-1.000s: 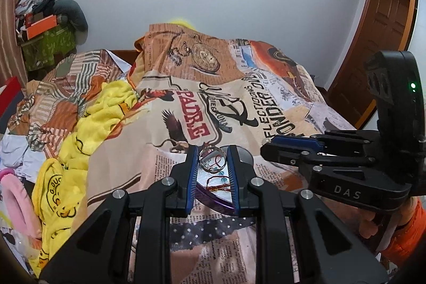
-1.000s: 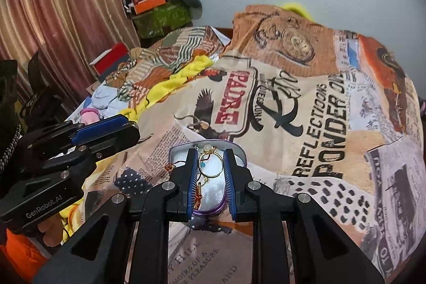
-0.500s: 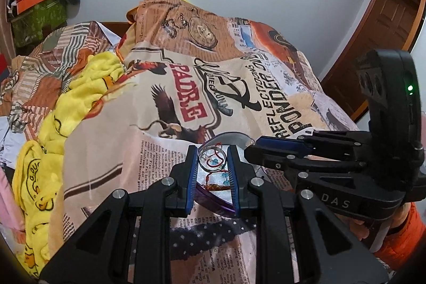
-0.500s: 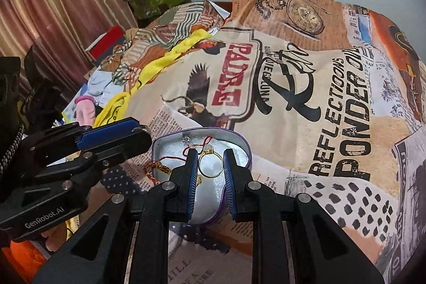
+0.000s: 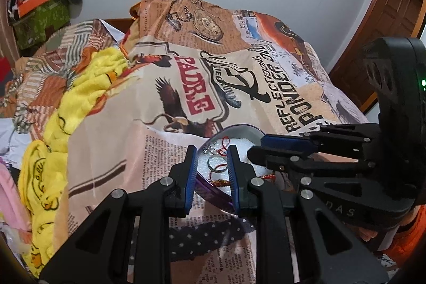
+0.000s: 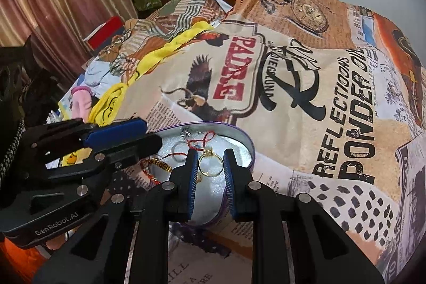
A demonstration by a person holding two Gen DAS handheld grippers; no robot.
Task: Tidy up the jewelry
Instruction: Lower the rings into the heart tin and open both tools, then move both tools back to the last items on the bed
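A heart-shaped tin (image 6: 246, 143) with a purple rim lies on the bed (image 6: 332, 103), on a blanket printed with newspaper text, and holds the jewelry: a gold ring (image 6: 211, 164), a silver ring (image 6: 177, 148), a red thread (image 6: 202, 143) and a beaded piece (image 6: 157, 164) draped over its near-left edge. The right gripper (image 6: 210, 163) stands over the tin with its fingers (image 6: 192, 167) a little apart on either side of the gold ring; whether the pads already touch the band cannot be told, and the ring looks to rest on the tin floor. The left gripper (image 5: 211, 164) hovers at the tin's near edge, its fingers (image 5: 192, 167) likewise apart and holding nothing, with the silver ring (image 5: 214, 163) showing in the gap between them. The step in hand seems to be picking the gold ring out of the tin. The next move calls for closing squarely on the thin band without pushing it flat or snagging the red thread beside it, then lifting straight up.
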